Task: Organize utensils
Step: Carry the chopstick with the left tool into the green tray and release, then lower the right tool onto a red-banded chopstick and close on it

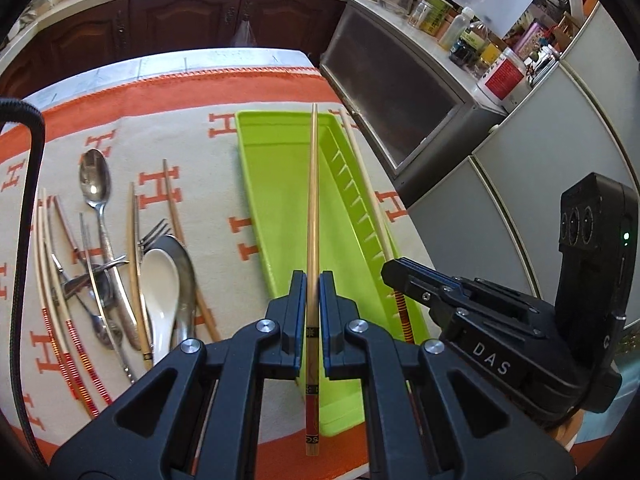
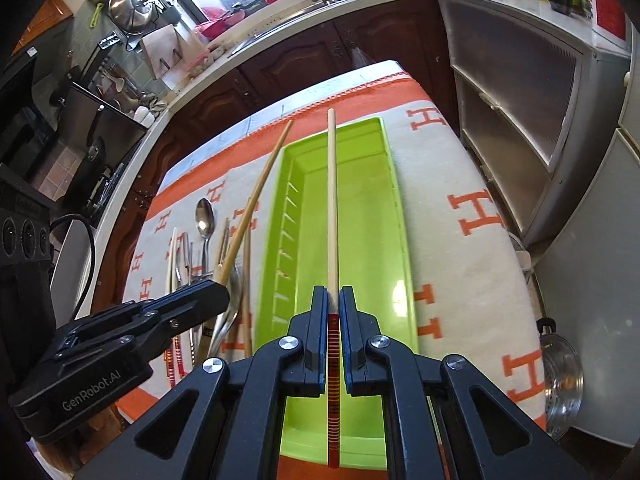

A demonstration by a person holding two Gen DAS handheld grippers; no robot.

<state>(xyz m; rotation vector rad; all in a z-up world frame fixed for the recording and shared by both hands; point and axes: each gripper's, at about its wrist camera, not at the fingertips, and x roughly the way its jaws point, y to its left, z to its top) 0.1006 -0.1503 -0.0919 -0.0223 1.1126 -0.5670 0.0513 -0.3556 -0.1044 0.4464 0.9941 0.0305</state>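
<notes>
Covering the table: cream blanket (image 1: pixel 192 148) with orange border and orange H marks. Sitting on it, right of centre: lime-green tray (image 1: pixel 276 208), long axis running near to far, row of slot ribs along its right wall in the left view, apparently nothing lying in it yet.

Lying left of the tray: loose utensil pile (image 1: pixel 116 264) — metal spoon, fork, white ceramic spoon, several chopsticks with red-striped ends, all overlapping.

Gripping with left gripper (image 1: pixel 313 280): bamboo chopstick (image 1: pixel 313 200), jaws pinched narrow on its patterned end, shaft pointing away over the tray. Gripping with right gripper (image 2: pixel 333 300): pale chopstick (image 2: pixel 331 200), jaws likewise pinched narrow on the red-banded end, shaft lined up along the tray's length.

Judging the step: carrying both sticks to the tray. Doing it well probably means lowering each until flat and parallel to the long walls, keeping far tips inside the far rim, not crossing the two, releasing only once low. Risk: far tip catching the rim and pivoting out.

Surrounding it: dark wood cabinets and pale countertop far side, sink and pots far left, grey cabinet units right, jars and bottles on top.
</notes>
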